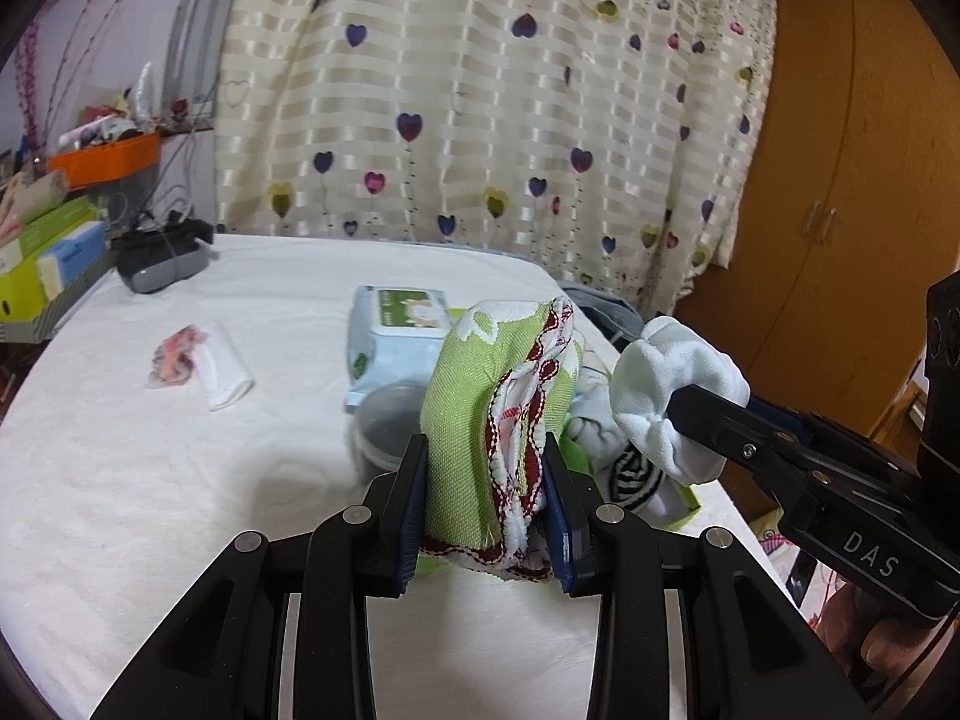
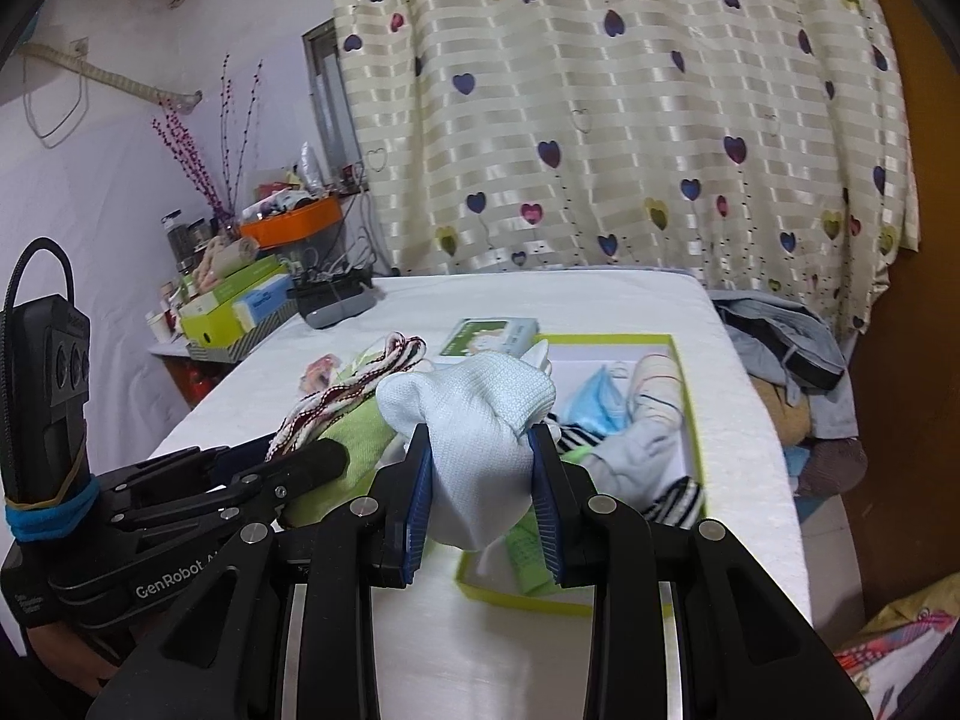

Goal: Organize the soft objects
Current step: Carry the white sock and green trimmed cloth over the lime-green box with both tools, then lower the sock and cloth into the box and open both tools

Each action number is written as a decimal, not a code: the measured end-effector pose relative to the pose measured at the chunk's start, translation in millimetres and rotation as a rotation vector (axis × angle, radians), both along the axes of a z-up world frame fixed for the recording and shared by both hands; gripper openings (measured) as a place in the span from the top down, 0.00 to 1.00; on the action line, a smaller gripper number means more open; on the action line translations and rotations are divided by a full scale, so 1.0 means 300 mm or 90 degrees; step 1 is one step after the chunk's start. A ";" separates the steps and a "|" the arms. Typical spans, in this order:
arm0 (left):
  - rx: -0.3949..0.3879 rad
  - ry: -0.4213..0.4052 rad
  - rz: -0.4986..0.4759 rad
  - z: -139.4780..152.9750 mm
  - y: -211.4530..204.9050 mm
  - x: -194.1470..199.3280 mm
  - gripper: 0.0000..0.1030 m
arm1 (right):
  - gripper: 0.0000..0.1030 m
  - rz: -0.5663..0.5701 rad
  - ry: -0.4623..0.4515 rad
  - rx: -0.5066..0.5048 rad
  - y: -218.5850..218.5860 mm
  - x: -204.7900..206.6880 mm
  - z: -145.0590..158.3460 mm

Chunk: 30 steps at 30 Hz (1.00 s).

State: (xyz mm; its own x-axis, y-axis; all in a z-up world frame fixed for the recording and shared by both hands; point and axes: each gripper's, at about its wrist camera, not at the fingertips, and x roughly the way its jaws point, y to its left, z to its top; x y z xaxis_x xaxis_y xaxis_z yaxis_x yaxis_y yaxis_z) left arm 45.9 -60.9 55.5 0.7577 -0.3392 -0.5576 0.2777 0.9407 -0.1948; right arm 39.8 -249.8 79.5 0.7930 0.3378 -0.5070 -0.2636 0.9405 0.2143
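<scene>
Two hand-held grippers stood side by side above the near right part of a white table (image 2: 600, 312), each loaded. The left gripper (image 1: 486, 501) was clamped at partial opening on a folded green cloth (image 1: 462, 420) with red-and-white trim, whose long axis ran up and away from the jaws. The right gripper (image 2: 480, 495) was likewise partly closed, on a white sock (image 2: 474, 420) that bulged out beyond its pads. The relation governing the next move, as judged, was that of these loads to the green-rimmed box (image 2: 690, 396): it lay open on the table at the right edge, just ahead of and below the right gripper and to the right of the left one, its long axis running away from the cameras; the right hand was therefore the nearer. Counts: one box, already holding several soft items (a blue piece, a striped piece and others, number not certain); one cloth and one sock held; one small white roll (image 1: 225, 369) with a pink scrap beside it, lying loose towards the left edge; one packet of wipes (image 1: 396, 330) beyond the box.
</scene>
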 end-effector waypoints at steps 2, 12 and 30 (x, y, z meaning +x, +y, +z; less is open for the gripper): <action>0.002 0.000 -0.006 -0.001 -0.018 0.004 0.68 | 0.69 -0.007 0.001 0.000 -0.018 0.001 -0.003; 0.010 0.022 -0.048 -0.040 -0.133 0.047 0.68 | 0.69 -0.053 0.022 0.005 -0.140 0.010 -0.045; 0.026 0.091 -0.086 -0.165 -0.221 0.112 0.68 | 0.69 -0.050 0.142 -0.015 -0.209 0.092 -0.257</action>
State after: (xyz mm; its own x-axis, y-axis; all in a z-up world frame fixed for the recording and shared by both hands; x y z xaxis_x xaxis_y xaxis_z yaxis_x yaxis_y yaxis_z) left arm 79.4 -127.1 5.9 0.6190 -0.4071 -0.6717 0.3736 0.9048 -0.2041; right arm 67.5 -312.5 2.5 0.6840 0.2662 -0.6791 -0.1386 0.9615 0.2373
